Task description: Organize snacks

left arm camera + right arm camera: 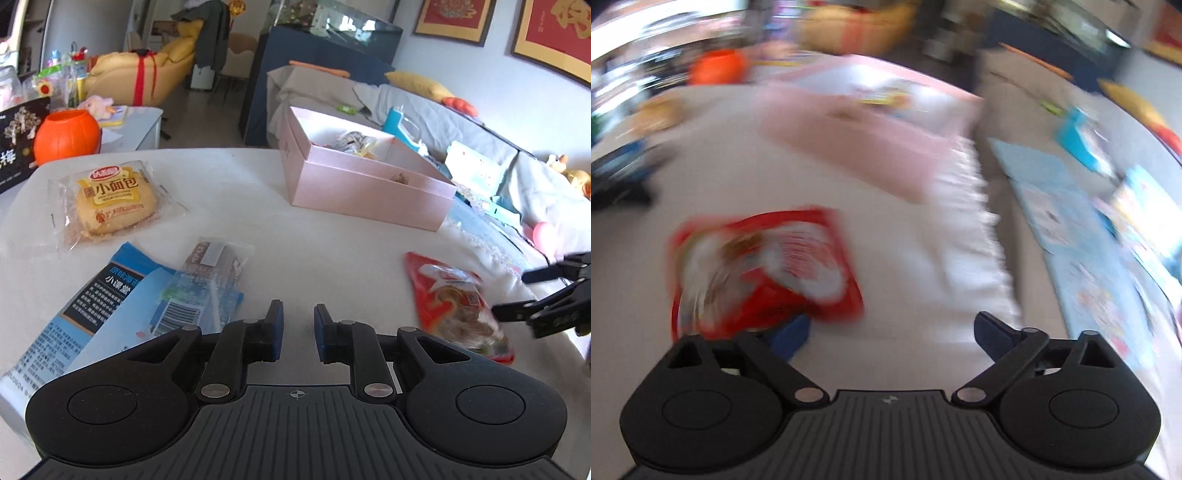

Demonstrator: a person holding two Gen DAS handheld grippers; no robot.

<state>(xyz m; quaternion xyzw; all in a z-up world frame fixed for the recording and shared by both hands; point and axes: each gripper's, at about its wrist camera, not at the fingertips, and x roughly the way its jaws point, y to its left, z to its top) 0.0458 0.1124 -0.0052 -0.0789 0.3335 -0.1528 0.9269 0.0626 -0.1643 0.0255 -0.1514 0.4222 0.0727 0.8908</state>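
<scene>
Snacks lie scattered on a white surface (258,192): a bread bun (114,201) in clear wrap near the far left edge, a blue packet (92,306) and a small clear-wrapped bar (212,266) at the near left, and a red pouch (456,299) close to the right edge. An open pink box (362,188), with a few wrapped items already inside, stands at the far right corner. The left gripper (298,319) hangs clenched over bare cloth between bar and pouch, nothing in its narrow gap. The right gripper (892,332) is released, jaws wide; its left finger is beside or under the pouch's near edge, though blur hides any contact. An orange pumpkin pail (66,134) sits beyond the far left corner.
</scene>
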